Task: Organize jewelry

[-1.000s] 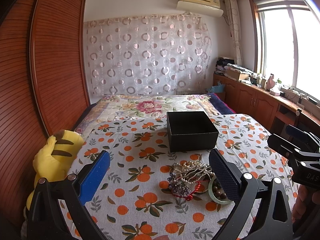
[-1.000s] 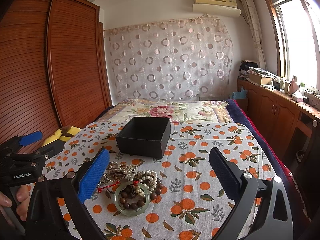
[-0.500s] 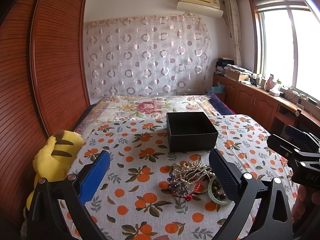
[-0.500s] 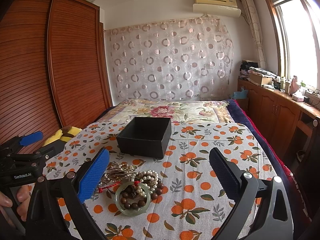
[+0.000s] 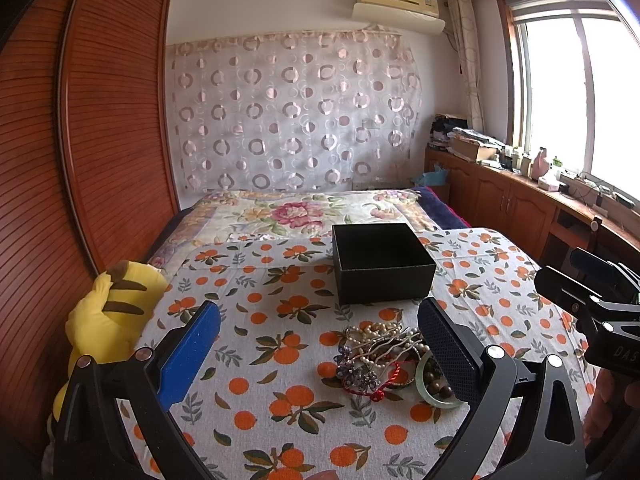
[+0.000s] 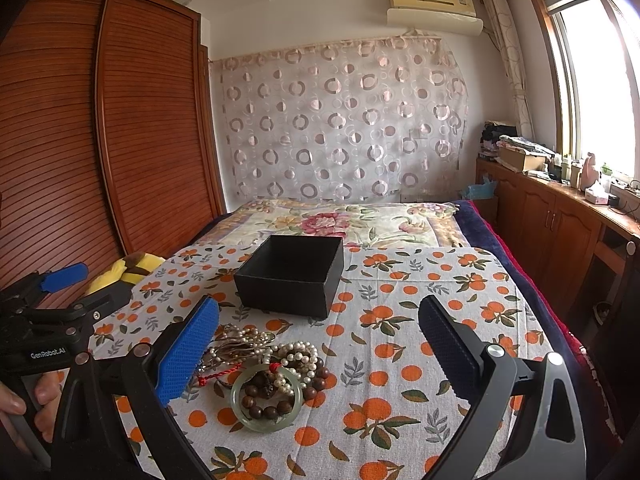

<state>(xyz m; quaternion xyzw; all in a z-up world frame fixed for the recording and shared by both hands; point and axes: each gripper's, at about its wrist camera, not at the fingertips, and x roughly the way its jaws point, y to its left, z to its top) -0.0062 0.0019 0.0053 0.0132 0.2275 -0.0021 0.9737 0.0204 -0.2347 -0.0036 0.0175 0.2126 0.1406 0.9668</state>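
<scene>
A heap of jewelry (image 5: 380, 354) lies on the orange-print cloth (image 5: 260, 320): pearl strands, a metal hair comb, a purple piece, a red cord and a pale green bangle (image 5: 436, 398). Behind the heap stands an open black box (image 5: 380, 264). My left gripper (image 5: 318, 312) is open above the cloth, with the heap just inside its right finger. In the right wrist view my right gripper (image 6: 318, 304) is open too. There the jewelry heap (image 6: 256, 354) lies near its left finger, the green bangle (image 6: 237, 398) circles brown beads, and the black box (image 6: 292, 276) is beyond.
A yellow plush toy (image 5: 108, 312) lies at the bed's left edge by the wooden wardrobe (image 5: 100, 140). Wooden cabinets (image 6: 552, 224) run under the window on the right. A floral quilt (image 5: 288, 212) covers the far bed. A hand (image 6: 24, 404) holds the left gripper (image 6: 100, 284).
</scene>
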